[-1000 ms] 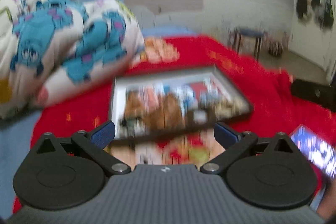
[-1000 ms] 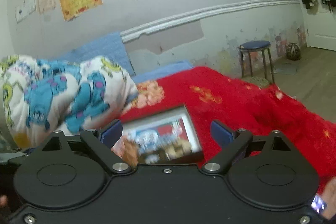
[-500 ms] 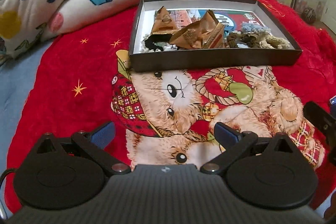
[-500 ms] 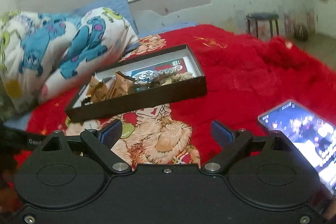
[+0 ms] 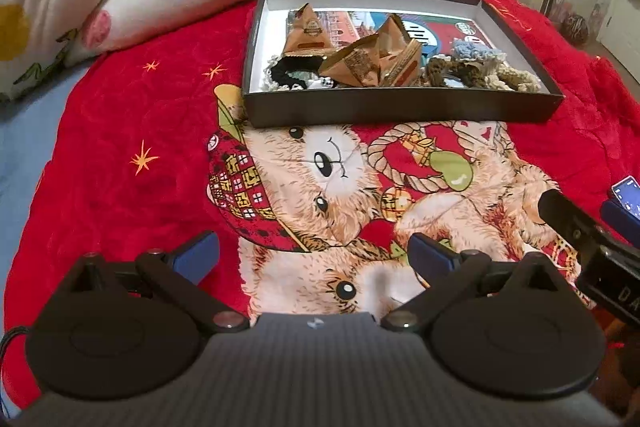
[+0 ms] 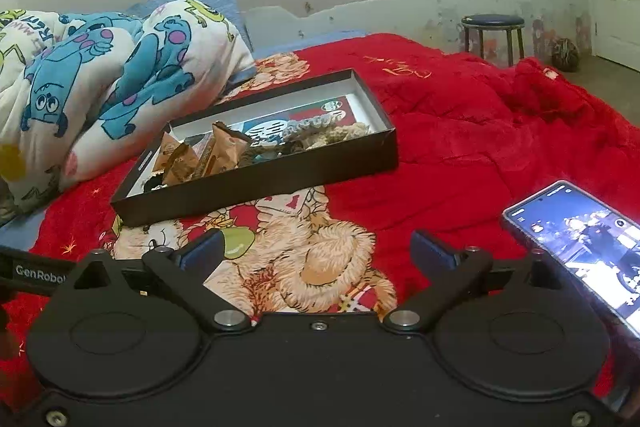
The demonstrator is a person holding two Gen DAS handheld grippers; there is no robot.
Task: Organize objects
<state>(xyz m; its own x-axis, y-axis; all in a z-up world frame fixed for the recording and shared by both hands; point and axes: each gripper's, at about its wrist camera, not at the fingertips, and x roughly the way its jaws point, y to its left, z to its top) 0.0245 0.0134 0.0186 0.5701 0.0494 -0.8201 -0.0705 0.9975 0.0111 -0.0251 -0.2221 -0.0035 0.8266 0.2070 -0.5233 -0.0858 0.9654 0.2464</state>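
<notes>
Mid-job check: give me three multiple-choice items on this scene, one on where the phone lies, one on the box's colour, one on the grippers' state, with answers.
1. Where is the phone?
A. in the box
B. on the red blanket, right of the right gripper
C. on the stool

2. What colour is the outside of the box?
A. black
B. white
C. blue

3. What state are the grippers in?
A. both shut on packets
B. left shut, right open
C. both open, empty

Answers: 1 B, it lies lit on the blanket, beside the right gripper. 2 A, its walls are black. 3 C, the left gripper and the right one both show spread fingers with only blanket between.
</notes>
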